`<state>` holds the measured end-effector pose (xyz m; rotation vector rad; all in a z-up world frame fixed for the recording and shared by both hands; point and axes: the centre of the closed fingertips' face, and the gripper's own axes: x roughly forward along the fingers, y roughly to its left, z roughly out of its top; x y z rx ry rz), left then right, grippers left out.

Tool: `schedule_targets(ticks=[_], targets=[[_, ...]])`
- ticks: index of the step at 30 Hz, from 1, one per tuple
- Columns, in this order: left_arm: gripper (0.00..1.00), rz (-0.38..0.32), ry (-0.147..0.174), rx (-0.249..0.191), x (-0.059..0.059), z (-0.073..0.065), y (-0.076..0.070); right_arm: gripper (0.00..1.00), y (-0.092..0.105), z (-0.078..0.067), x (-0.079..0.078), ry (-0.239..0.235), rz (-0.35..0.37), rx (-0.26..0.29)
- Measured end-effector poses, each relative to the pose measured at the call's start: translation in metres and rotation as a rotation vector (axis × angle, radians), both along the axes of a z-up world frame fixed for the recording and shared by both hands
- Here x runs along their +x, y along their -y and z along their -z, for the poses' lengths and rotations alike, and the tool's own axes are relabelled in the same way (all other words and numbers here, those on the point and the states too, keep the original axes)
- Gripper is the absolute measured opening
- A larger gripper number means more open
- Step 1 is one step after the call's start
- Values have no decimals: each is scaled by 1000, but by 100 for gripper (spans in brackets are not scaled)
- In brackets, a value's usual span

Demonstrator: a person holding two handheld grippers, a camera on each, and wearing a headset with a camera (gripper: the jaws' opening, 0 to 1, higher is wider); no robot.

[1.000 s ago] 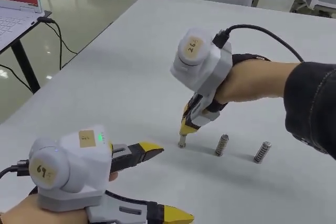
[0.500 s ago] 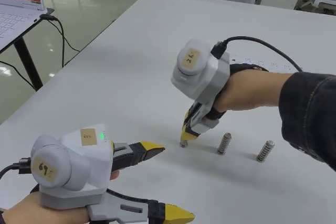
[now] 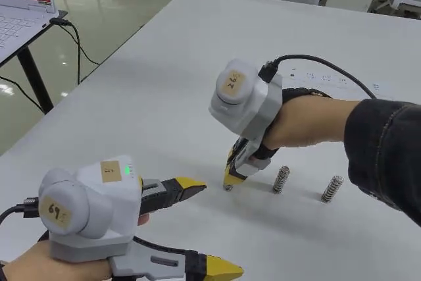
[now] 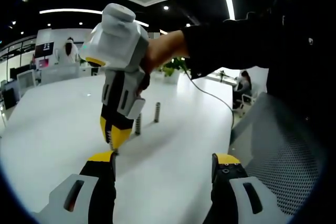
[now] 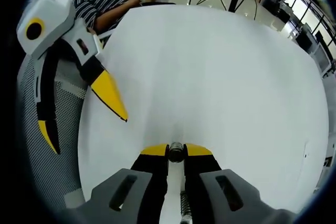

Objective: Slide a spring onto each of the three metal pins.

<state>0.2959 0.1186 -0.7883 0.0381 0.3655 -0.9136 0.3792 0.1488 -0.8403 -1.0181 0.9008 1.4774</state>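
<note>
The white tabletop (image 3: 164,97) spreads under both tools. An open laptop (image 3: 20,4) sits on a separate stand well beyond the left tool, at the far left of the head view.

A dark sleeve (image 3: 388,156) leads to the hand (image 3: 302,120) that grips the right tool (image 3: 228,179). A black cable (image 3: 322,64) loops from that tool's back.

The left tool (image 3: 210,228) lies low near the tabletop's near edge. Its jaws are spread wide and hold nothing, with bare tabletop showing between the yellow tips in the left gripper view. It points towards the right tool and is well apart from it.

The right tool is tilted steeply down, its yellow tips just above the tabletop. Its jaws are pressed together on a spring (image 5: 176,151). In the right gripper view the spring's round end sits between the tips and its coils run back along the gap. In the head view a small metal end shows right under the tips, at the tabletop. Whether that is a pin or the spring's lower end cannot be told.

Beside the right tool's tips, on the side away from the left tool, stands the nearer upright spring (image 3: 281,179). The farther upright spring (image 3: 332,189) stands beyond it, in line and apart from it.
</note>
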Motion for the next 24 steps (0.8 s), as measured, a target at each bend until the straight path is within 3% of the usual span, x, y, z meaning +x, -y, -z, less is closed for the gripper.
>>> schedule_targets(ticks=[21,24], targets=[[70,3,0,3,0,0,0,9,-6,5,8,36,4,9],[70,3,0,4,0,0,0,13,-5,6,7,37,-3,10]])
